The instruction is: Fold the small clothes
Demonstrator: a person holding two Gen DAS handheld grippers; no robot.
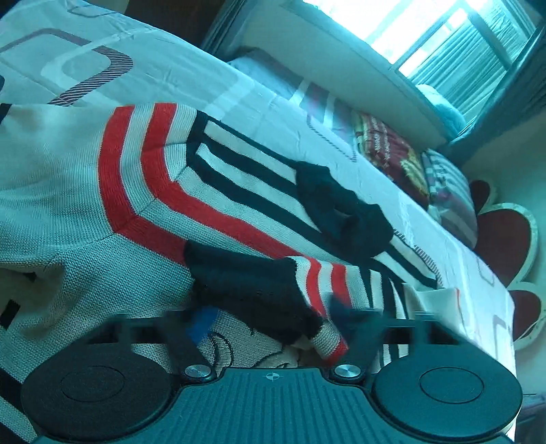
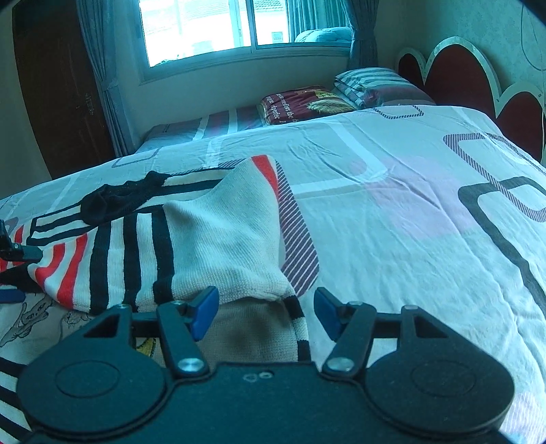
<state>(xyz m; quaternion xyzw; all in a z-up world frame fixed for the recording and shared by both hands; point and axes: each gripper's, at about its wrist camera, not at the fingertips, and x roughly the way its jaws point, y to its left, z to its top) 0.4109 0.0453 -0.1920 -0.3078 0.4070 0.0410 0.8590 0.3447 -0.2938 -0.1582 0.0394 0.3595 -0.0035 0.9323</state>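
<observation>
A small cream knit sweater (image 1: pixel 85 177) with red and black stripes and a black collar (image 1: pixel 341 208) lies on the bed. My left gripper (image 1: pixel 273 317) is open and blurred, its jaws on either side of a black-cuffed striped sleeve (image 1: pixel 259 290) that lies across the sweater. In the right wrist view the sweater (image 2: pixel 221 232) has a folded-over cream part. My right gripper (image 2: pixel 264 312) is open just above the sweater's near edge, holding nothing. The left gripper's tip (image 2: pixel 20 252) shows at the left edge of that view.
The bed has a white cover (image 2: pixel 392 205) with grey and pink square prints. Folded blankets and a striped pillow (image 2: pixel 368 85) lie at the far end by a red headboard (image 2: pixel 454 75). A window (image 2: pixel 211 27) and dark wardrobe (image 2: pixel 58 88) stand beyond.
</observation>
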